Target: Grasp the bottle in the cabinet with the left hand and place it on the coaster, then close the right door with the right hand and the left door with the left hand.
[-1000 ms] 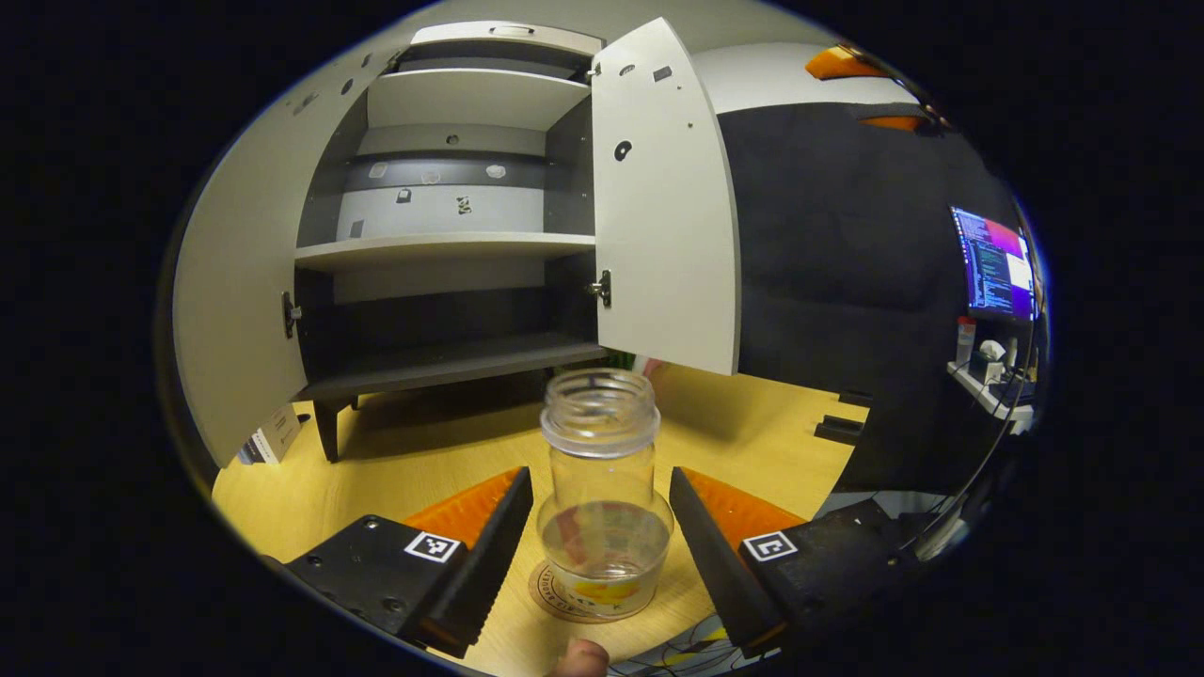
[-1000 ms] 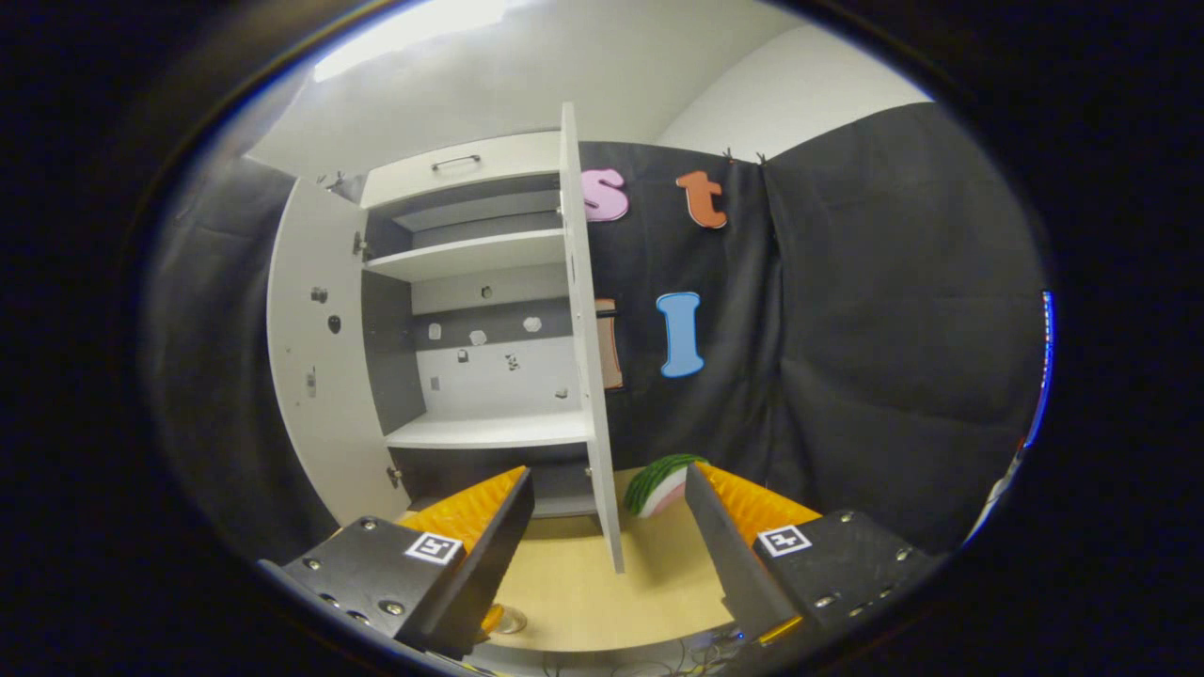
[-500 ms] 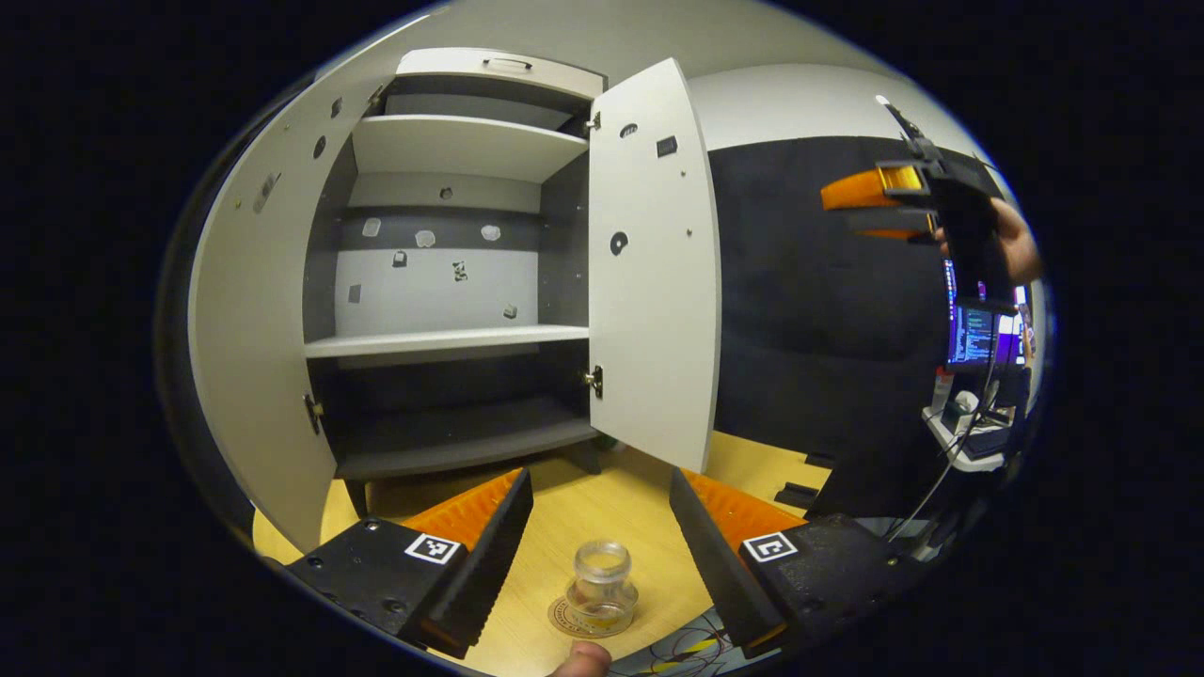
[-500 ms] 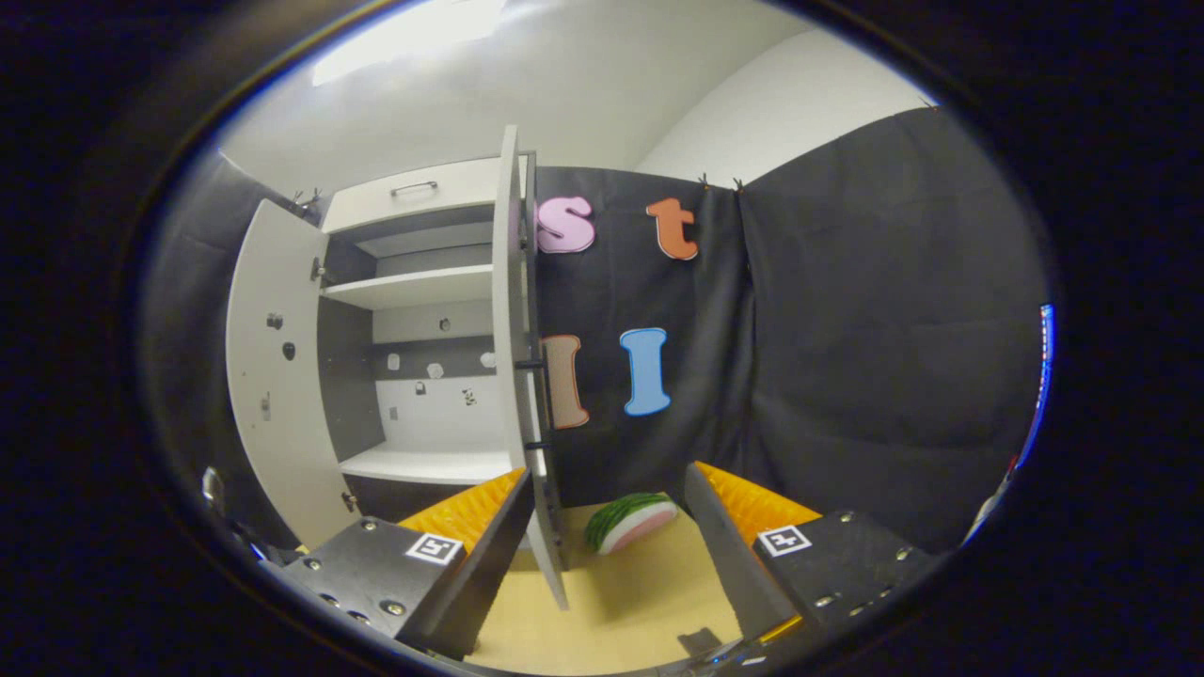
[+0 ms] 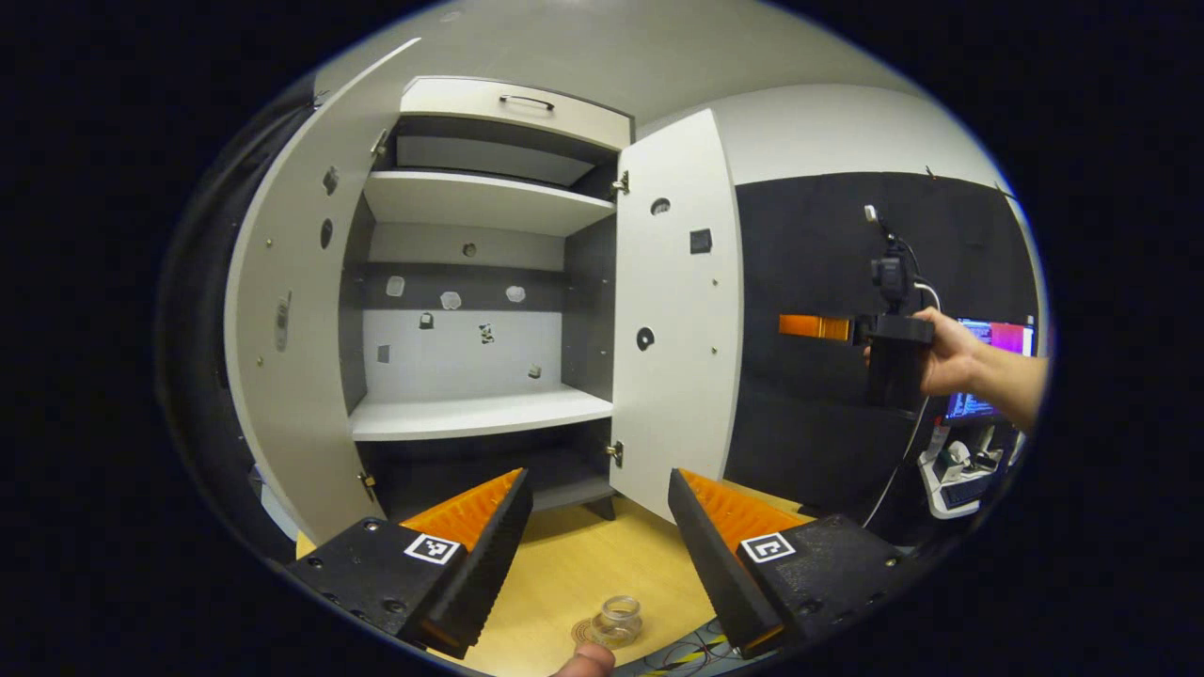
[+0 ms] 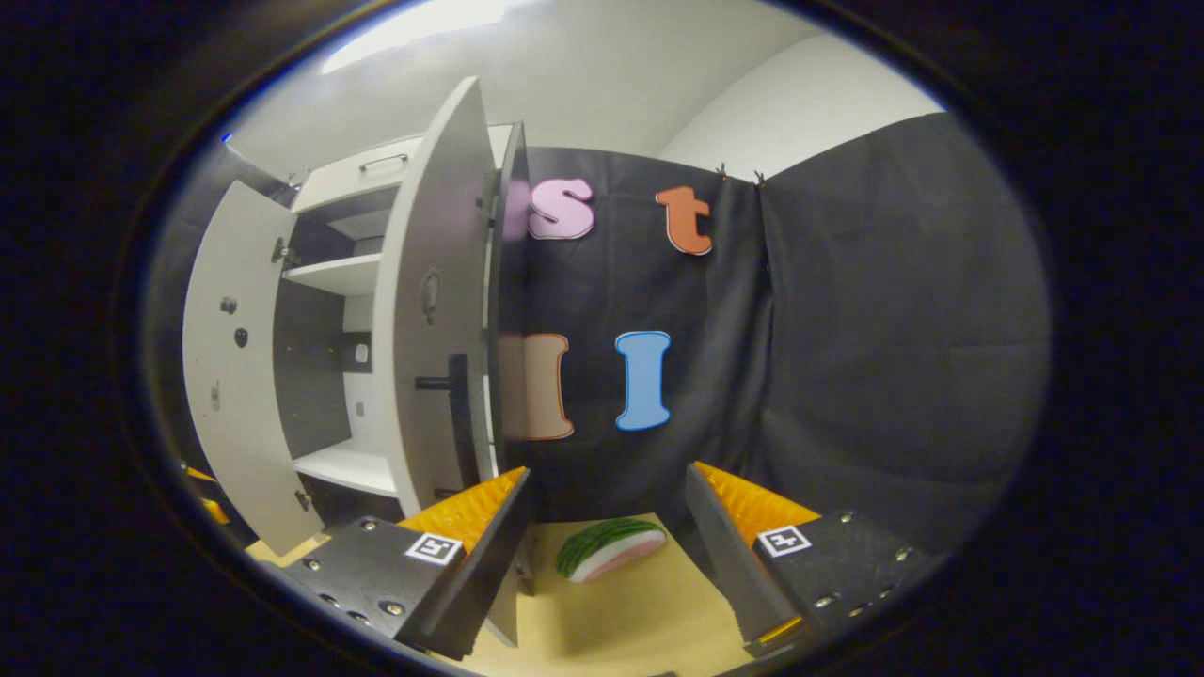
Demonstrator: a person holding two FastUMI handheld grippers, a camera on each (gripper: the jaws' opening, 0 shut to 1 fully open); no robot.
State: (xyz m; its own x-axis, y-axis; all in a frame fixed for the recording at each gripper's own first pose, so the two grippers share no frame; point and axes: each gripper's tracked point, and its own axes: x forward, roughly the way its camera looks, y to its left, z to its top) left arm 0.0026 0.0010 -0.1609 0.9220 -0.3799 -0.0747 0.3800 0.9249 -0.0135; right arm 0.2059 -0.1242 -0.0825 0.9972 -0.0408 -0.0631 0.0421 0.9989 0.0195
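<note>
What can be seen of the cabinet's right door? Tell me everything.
The right door is a flat white panel, standing open, hinged to the cabinet at its left edge in the left gripper view, with metal hinges top and bottom and small dark fittings on its inner face. The right gripper view shows its outer face and a dark bar handle. No gripper touches it.

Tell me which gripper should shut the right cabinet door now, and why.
Right. The right gripper is open beside the right door's outer face and handle. The left gripper is open, back above the bottle resting on the coaster.
</note>
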